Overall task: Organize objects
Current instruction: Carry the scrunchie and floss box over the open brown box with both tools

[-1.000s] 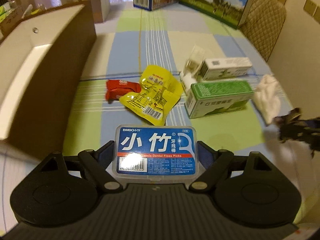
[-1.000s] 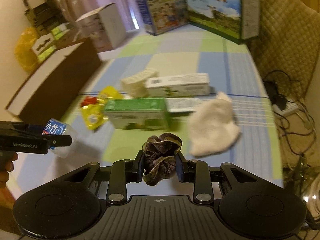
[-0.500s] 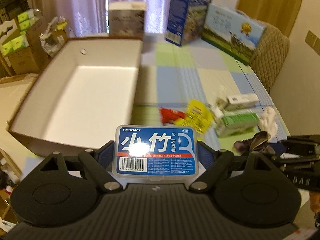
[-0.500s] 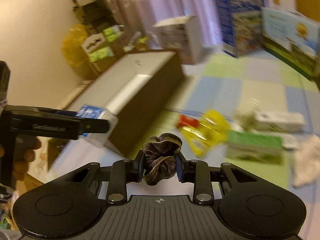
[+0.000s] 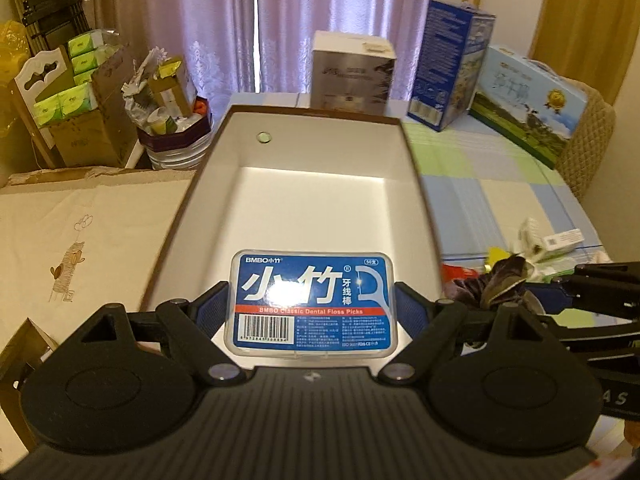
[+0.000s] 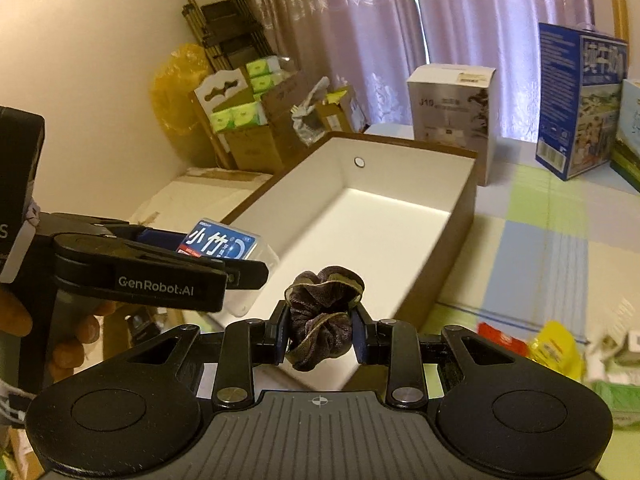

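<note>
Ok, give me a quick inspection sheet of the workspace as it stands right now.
Surface: checked cloth, mostly bare.
Job's things: floss box and dark scrunchie held above the open storage box, which looks empty.
Clutter: red packet, yellow packet, green carton on the cloth.
Grippers: left gripper shut on floss box; right gripper shut on scrunchie.
Cables: nothing seen.
Surroundings: curtains, stacked cartons.

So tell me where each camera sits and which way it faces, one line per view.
Left wrist: rides the left tongs, looking down their fingers into the empty white box; the floss pick case is clamped between them.
Right wrist: rides the right tongs, facing the same box from its right; they pinch a dark scrunchie, with a hand at left.
Shared: box, case, scrunchie, each other's tongs.
</note>
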A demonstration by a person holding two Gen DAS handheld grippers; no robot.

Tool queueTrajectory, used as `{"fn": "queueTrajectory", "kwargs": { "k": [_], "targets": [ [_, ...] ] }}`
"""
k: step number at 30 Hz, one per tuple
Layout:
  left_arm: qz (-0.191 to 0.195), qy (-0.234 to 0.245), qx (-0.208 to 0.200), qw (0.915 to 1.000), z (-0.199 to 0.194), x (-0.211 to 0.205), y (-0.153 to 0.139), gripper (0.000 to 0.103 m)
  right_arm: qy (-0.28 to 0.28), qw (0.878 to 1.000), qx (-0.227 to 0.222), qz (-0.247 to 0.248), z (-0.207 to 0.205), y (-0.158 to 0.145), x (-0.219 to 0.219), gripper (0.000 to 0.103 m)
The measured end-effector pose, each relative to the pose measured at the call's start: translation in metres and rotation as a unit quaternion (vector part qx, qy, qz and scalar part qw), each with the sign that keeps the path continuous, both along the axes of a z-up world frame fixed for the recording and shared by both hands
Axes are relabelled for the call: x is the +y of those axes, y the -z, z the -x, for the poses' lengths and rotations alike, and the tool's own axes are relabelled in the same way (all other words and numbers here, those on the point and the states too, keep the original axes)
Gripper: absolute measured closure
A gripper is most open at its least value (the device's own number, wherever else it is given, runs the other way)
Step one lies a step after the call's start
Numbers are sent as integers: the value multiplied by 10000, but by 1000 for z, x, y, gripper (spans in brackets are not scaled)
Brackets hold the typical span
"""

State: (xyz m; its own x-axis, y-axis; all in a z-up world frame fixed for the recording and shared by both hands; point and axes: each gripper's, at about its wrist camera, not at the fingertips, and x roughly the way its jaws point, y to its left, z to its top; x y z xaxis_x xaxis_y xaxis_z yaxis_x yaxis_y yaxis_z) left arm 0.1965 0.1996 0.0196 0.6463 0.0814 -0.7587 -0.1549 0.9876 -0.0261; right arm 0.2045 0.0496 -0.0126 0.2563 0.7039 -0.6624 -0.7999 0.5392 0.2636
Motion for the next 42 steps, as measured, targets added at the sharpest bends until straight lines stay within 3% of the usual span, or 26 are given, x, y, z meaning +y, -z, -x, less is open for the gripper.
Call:
{"fn": "queueTrajectory", "kwargs": {
  "k": [10, 21, 26, 38, 42],
  "targets": [
    [137, 11, 761, 9970, -39, 43, 53, 20, 67, 9983, 183, 553, -17, 37, 46, 75],
    [234, 264, 1262, 9914, -59, 52, 91, 20, 128, 9949, 250, 968, -26, 59, 64, 75],
    [234, 348, 1351, 9899, -65, 52, 97, 20, 150, 9942, 147, 1051, -26, 62, 66, 75],
    [318, 421, 1230, 9910, -60, 54, 83, 17, 127, 9955, 63, 938, -23, 57, 64, 74],
    [356, 375, 1209, 9913, -59, 56, 79, 17, 134, 9960, -21, 885, -23, 55, 63, 63]
  ]
}}
